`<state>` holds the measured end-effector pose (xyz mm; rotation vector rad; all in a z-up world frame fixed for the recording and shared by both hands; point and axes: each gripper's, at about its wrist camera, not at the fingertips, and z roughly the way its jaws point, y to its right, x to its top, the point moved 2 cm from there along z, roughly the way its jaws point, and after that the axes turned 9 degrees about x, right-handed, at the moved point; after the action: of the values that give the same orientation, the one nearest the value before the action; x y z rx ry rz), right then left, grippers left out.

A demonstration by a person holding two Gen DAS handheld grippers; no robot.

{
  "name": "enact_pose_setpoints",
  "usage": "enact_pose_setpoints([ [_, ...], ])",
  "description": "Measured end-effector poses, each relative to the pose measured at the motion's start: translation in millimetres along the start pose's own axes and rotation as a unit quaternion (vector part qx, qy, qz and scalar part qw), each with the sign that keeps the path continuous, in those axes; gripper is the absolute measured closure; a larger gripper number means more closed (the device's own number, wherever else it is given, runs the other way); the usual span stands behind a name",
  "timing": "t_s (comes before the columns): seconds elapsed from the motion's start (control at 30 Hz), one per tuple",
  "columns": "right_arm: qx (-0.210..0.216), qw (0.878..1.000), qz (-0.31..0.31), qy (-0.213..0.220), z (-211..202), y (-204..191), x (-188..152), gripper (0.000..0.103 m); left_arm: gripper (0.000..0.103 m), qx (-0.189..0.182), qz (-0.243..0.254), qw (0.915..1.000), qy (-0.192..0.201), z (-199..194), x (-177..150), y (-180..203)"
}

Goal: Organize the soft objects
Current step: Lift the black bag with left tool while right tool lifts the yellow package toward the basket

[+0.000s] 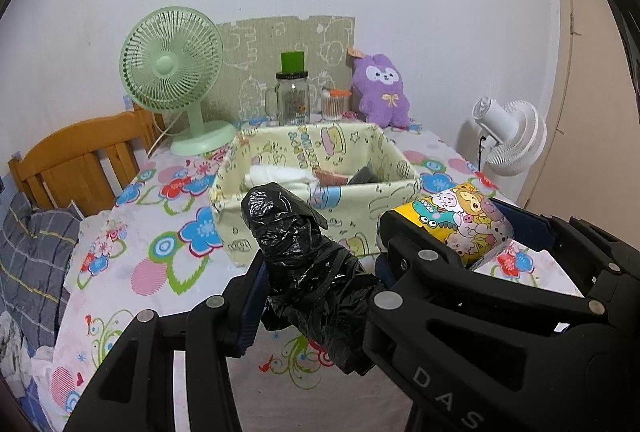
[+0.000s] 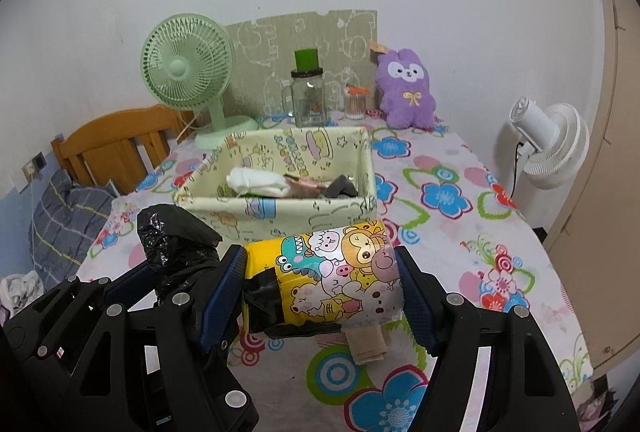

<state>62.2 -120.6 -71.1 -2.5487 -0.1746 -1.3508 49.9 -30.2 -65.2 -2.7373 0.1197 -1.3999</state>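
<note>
My left gripper point(image 1: 316, 288) is shut on a black plastic bag bundle point(image 1: 304, 256), held above the flowered table in front of the pale yellow fabric basket point(image 1: 280, 228). My right gripper point(image 2: 322, 284) is shut on a cartoon-printed tissue pack point(image 2: 340, 272), also held near the basket's front wall point(image 2: 280, 210). The two grippers are side by side; the bag bundle also shows in the right wrist view point(image 2: 172, 248), and the tissue pack in the left wrist view point(image 1: 460, 220). The basket holds a white cloth point(image 2: 256, 182) and dark items.
A green fan point(image 1: 176, 72), a glass jar point(image 1: 294, 100), a cotton-swab tub point(image 1: 335, 106) and a purple plush point(image 1: 382, 90) stand at the table's back. A white fan point(image 2: 548, 144) stands right of the table. A wooden chair point(image 1: 80, 160) is at left. A beige cloth point(image 2: 366, 346) lies under the pack.
</note>
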Motion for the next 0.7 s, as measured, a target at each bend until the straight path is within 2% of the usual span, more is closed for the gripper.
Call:
enact_pose_setpoints([
  [0.37, -0.006, 1.0, -0.005, 0.02, -19, -2, 23, 0.028, 0.048, -0.009, 0.0, 0.9998, 0.019, -13, 22, 1],
  [0.7, -0.006, 0.999, -0.011, 0.035, -19, -3, 43, 0.028, 0.048, -0.007, 0.0, 0.9993, 0.037, -13, 39, -1],
])
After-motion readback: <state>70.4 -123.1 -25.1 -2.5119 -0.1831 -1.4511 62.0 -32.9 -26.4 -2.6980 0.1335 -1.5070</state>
